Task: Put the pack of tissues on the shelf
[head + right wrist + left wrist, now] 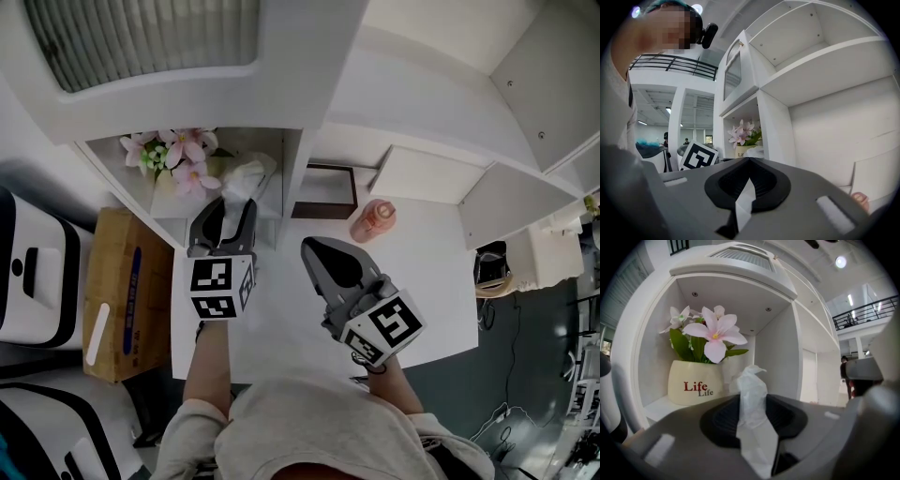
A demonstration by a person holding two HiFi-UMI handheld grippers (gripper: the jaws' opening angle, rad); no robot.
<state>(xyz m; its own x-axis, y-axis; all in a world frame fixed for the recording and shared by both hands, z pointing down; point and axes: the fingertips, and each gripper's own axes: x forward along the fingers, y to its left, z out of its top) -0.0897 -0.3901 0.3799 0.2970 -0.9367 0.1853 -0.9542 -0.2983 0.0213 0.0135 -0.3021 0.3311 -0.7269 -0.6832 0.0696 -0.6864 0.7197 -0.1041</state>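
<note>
The left gripper (228, 214) is clamped on the pack of tissues (753, 418), pinching a narrow part of its crinkled white wrapper, and the pack is at the mouth of the shelf (777, 357) compartment, seemingly not yet set down. The right gripper (317, 247) hangs over the table (422, 281) with its jaws together and nothing in them. I judge that so thin a pinch could slip, or the floppy pack could catch the compartment's edge or brush the flower pot (693, 383) just beyond it and nudge it. The left gripper view shows the pinch and the pot's lettering close up; only the head view shows the pack lying to the right of the flowers (178, 159), with both grippers at once
</note>
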